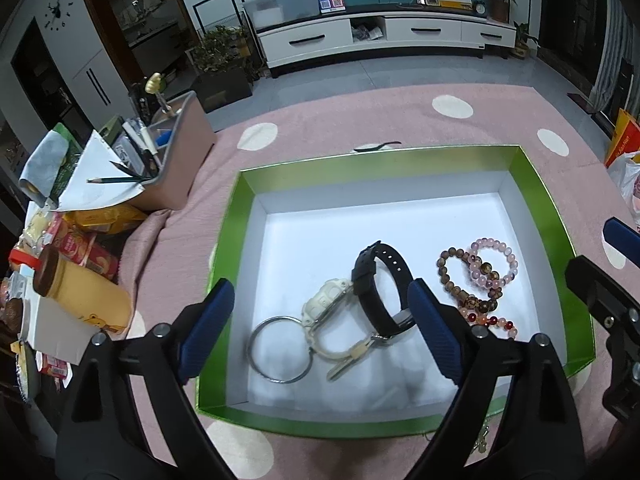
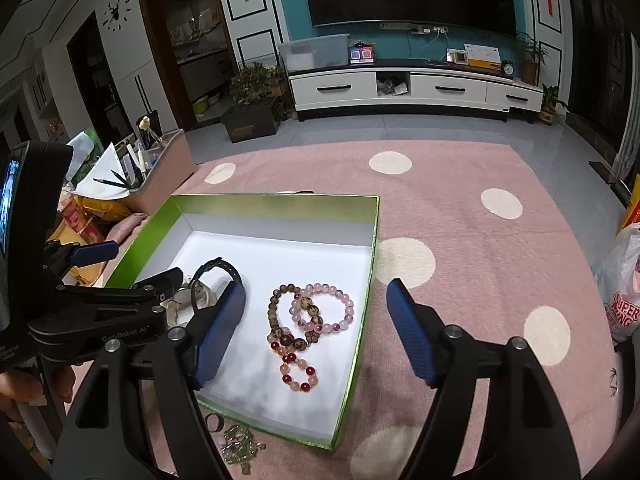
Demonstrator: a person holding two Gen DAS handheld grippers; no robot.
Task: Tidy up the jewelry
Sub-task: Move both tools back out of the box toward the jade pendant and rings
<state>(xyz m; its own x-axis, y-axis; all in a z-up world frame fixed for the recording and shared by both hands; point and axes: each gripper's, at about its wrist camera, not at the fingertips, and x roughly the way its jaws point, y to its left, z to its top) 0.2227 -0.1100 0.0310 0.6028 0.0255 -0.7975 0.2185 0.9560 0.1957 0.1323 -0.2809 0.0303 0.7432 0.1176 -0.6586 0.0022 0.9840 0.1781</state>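
Jaws on both tools stand wide and hold nothing. Left gripper (image 1: 320,326) hovers over the green box (image 1: 532,200), whose white floor carries a black watch (image 1: 380,280), a cream watch (image 1: 326,302) and a metal bangle (image 1: 276,350) close together, with beaded bracelets (image 1: 480,276) to their right. Right gripper (image 2: 316,330) hangs over the box's right wall (image 2: 366,308). More trinkets (image 2: 238,446) lie on the pink dotted cloth (image 2: 480,260) just outside the near wall.

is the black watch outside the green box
No, the black watch lies inside the green box, beside the white watch.
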